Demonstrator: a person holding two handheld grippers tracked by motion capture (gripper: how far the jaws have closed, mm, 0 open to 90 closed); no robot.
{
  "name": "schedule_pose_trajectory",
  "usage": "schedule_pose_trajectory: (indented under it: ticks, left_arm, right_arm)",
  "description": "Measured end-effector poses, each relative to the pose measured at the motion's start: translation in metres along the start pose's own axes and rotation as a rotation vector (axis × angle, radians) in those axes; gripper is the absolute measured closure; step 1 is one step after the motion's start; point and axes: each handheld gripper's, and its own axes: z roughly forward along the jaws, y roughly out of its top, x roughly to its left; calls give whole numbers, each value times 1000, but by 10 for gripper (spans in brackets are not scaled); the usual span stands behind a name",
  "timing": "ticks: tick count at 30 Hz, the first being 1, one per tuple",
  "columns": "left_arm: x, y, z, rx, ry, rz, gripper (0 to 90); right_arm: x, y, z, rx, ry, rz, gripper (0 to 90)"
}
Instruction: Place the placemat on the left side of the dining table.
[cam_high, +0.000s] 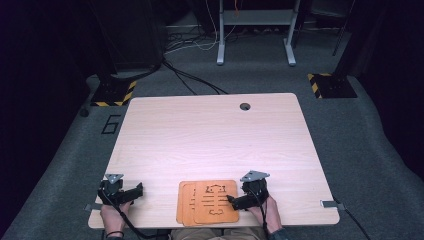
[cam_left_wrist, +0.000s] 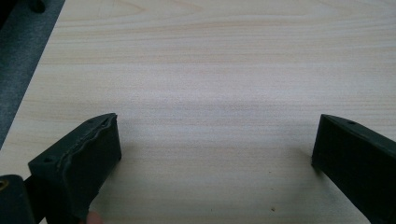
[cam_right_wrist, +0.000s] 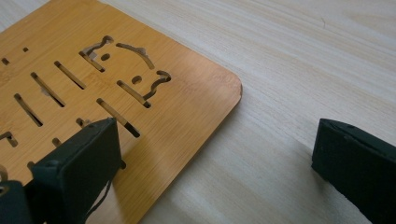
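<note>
Both grippers rested low at the tabletop's (cam_high: 210, 135) near edge, jaws wide. The right gripper (cam_high: 235, 201) straddled the bamboo mats' (cam_high: 210, 202) corner; the left gripper (cam_high: 131, 192) lay well apart.

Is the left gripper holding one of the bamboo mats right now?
No: the left gripper is open over bare table, with nothing between its jaws.
</note>
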Motion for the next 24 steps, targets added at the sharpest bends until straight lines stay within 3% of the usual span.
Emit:
schedule_pose_trajectory:
  ticks: [2,12,15,18,24]
  left_arm:
    - [0,0,0,0,-1,-1,10]
    - [0,1,0,1,0,2,9]
    - [0,1,0,1,0,2,9]
    - [0,1,0,1,-1,3,9]
    - [0,1,0,8,-9,12,8]
  right_arm:
    - [3,0,0,21,-50,-18,0]
    - [0,-1,0,17,-38,-21,0]
    - [-5,-3,-4,-16,-8,21,13]
    - [-7,-5,-8,-34,-24,28,18]
    - [-10,-9,-13,-19,-60,34,22]
